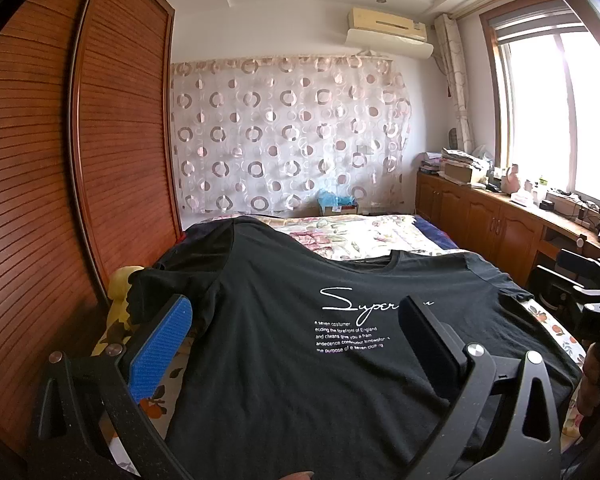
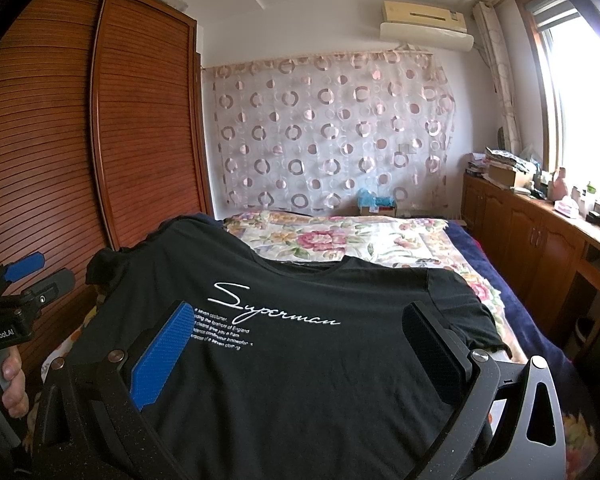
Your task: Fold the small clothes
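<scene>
A black T-shirt (image 1: 284, 320) with white "Superman" lettering lies spread face up on the bed, collar toward the far end; it also shows in the right wrist view (image 2: 300, 360). My left gripper (image 1: 296, 320) is open, hovering just above the shirt's near hem on its left side, its blue pad (image 1: 160, 348) by the left edge. My right gripper (image 2: 300, 328) is open and empty above the shirt's near right part. Each gripper shows in the other's view: the right one (image 1: 592, 300), the left one (image 2: 28, 276).
The bed has a floral cover (image 2: 340, 240). A brown slatted wardrobe (image 1: 80, 160) stands close on the left. Low wooden cabinets (image 2: 540, 240) with clutter run under the window on the right. A box with blue items (image 1: 336, 204) sits at the bed's far end.
</scene>
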A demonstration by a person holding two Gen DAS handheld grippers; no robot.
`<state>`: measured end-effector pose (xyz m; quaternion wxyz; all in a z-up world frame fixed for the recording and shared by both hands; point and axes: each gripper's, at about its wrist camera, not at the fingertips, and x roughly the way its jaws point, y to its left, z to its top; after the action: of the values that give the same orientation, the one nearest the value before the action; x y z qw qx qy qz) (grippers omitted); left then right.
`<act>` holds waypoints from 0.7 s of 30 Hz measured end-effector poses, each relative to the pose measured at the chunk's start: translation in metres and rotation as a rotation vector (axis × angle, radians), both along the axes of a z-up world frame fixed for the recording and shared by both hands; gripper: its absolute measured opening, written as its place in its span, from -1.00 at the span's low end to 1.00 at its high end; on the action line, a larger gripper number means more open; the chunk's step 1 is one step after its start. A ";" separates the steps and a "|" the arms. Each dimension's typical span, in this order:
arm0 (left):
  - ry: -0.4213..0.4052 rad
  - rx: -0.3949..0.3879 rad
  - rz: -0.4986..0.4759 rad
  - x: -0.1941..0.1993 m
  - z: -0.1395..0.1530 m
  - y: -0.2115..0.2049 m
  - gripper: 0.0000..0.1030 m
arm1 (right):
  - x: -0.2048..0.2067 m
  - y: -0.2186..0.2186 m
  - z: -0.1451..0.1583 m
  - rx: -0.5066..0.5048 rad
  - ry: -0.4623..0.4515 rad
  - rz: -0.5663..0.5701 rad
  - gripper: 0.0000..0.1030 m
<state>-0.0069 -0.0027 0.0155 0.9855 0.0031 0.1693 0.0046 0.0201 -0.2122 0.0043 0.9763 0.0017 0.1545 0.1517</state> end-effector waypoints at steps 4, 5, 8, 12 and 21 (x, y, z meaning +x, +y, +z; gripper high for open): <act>0.000 0.000 0.001 0.000 0.000 0.000 1.00 | 0.000 0.000 0.000 -0.001 0.000 0.000 1.00; 0.000 0.000 0.000 -0.001 0.002 0.000 1.00 | 0.000 0.000 0.000 0.000 0.000 0.001 1.00; 0.003 -0.001 0.001 0.000 0.001 0.000 1.00 | 0.001 0.001 0.000 0.001 0.002 0.005 1.00; 0.018 -0.001 0.000 0.005 -0.002 0.006 1.00 | 0.007 0.002 -0.004 -0.002 0.019 0.017 1.00; 0.081 0.006 0.007 0.026 -0.023 0.030 1.00 | 0.030 0.011 -0.011 -0.012 0.064 0.073 1.00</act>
<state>0.0188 0.0272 -0.0077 0.9778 0.0055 0.2091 0.0085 0.0502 -0.2009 -0.0071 0.9647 -0.0047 0.1864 0.1861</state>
